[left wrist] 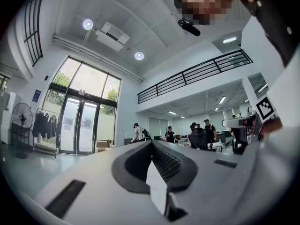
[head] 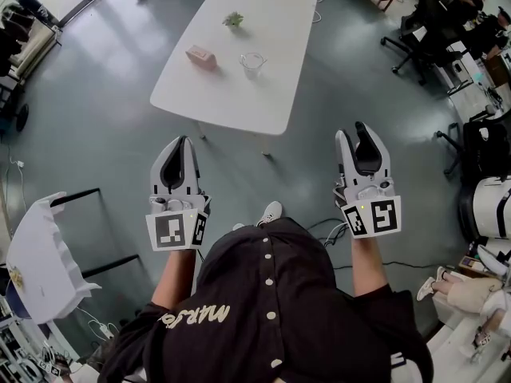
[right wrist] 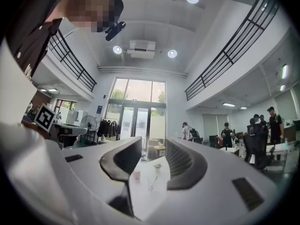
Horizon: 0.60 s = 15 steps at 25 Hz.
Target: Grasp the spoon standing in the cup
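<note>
Spoon [right wrist: 154,178] stands tilted in the clear cup [head: 253,61], far ahead on the white table [head: 239,94]. The spoon is too small to make out from the head view. A pink box [head: 201,57] sits just left of the cup. A little plant [head: 233,19] is farther back. Both grippers are near the person [head: 267,309], well apart from the table, and touch nothing.

The left gripper [head: 185,144] points ahead. Its fingers [left wrist: 164,163] are pressed together, with nothing in them. The right gripper [head: 356,136] points at the table. Its fingers [right wrist: 185,163] are apart and empty. Through the gap, the right gripper view shows the table [right wrist: 140,198] with the cup [right wrist: 152,183], the box [right wrist: 136,174] and the plant [right wrist: 157,166] far off.
</note>
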{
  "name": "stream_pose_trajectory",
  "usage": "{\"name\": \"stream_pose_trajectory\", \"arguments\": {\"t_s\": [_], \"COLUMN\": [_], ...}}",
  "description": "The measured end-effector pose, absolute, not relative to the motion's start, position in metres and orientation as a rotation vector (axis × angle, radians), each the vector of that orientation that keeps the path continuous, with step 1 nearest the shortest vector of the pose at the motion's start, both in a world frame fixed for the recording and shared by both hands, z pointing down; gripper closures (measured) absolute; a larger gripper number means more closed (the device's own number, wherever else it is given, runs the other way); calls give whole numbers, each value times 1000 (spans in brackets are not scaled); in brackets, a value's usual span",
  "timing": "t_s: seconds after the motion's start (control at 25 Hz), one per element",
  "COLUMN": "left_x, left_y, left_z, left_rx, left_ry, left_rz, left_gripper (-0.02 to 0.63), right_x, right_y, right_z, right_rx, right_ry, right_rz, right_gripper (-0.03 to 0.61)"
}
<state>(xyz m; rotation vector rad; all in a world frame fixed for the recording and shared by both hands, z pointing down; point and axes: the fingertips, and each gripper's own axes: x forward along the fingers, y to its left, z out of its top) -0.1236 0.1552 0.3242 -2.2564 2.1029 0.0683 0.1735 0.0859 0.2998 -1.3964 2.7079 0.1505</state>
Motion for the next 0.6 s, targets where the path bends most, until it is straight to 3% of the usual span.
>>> {"name": "stream_pose_trajectory", "arguments": {"t_s": [0.28, 0.6], "left_x": [-120, -116], "left_y": [153, 145], "left_z": [324, 319], "left_rx": [-2261, -2216], "left_ry": [2097, 2121], "left_rz": [53, 41], "left_gripper": [603, 603], "right_x": [173, 178], "right_y": [81, 66], "right_z": [304, 307], "right_rx": [-1388, -1380], "right_ry": [2717, 2723], "right_rz": [101, 81], "right_gripper": [316, 281]}}
